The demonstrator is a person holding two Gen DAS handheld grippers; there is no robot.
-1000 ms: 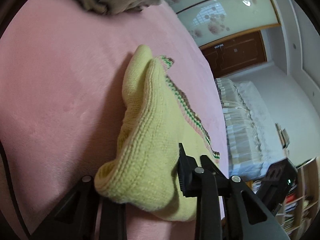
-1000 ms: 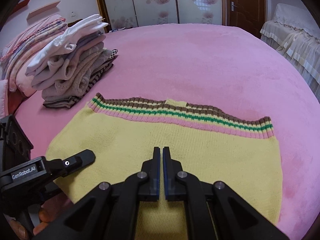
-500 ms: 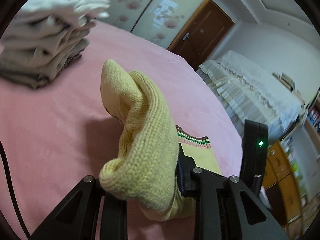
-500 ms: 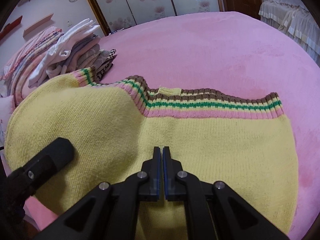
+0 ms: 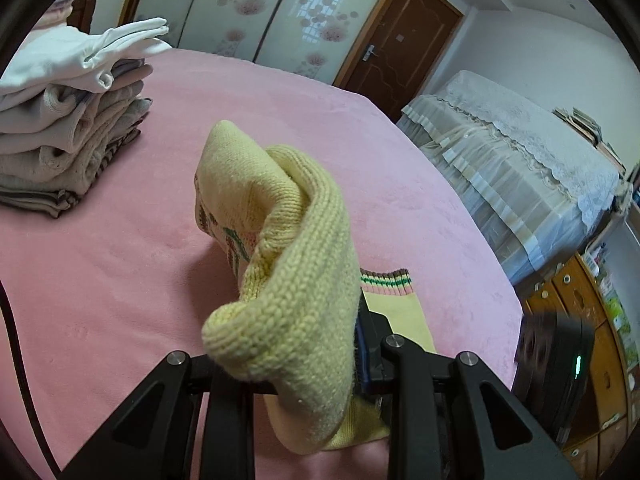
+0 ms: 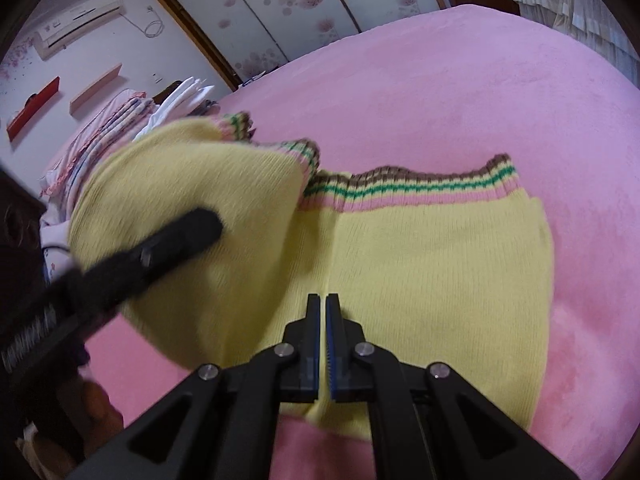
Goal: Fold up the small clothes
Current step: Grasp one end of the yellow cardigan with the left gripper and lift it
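Pinching a bunched fold of the yellow knit garment (image 5: 288,312), the left gripper (image 5: 296,364) has its jaws narrowly parted with thick knit filling the gap — the cloth hides the left finger's tip, while the right finger's blue pad (image 5: 362,360) presses the fabric's side. The held part stands up off the bed as a rounded hump, its peak pointing away from the camera toward the far wardrobe doors (image 5: 256,12); striped trim shows on its underside.

Right gripper (image 6: 323,344): jaws closed pad to pad, only a hairline between the blue pads, nothing between them. It hangs over the near hem of the garment (image 6: 420,264); whether the tips touch the knit cannot be told.

From the right wrist view, the garment's right half lies flat on the pink bedspread (image 6: 500,92), long axis running left to right across the frame, the striped rib band — brown, green, pink — along the far edge, pointing away from the person. The left half is lifted and curled over toward the middle, blurred, with the left gripper's black finger (image 6: 176,236) across it.

Further out: a stack of folded clothes (image 5: 68,120) sits on the bedspread at far left, well apart from the garment. A lace-covered piece of furniture (image 5: 520,152) stands beyond the bed's right side, a brown door (image 5: 400,36) behind.
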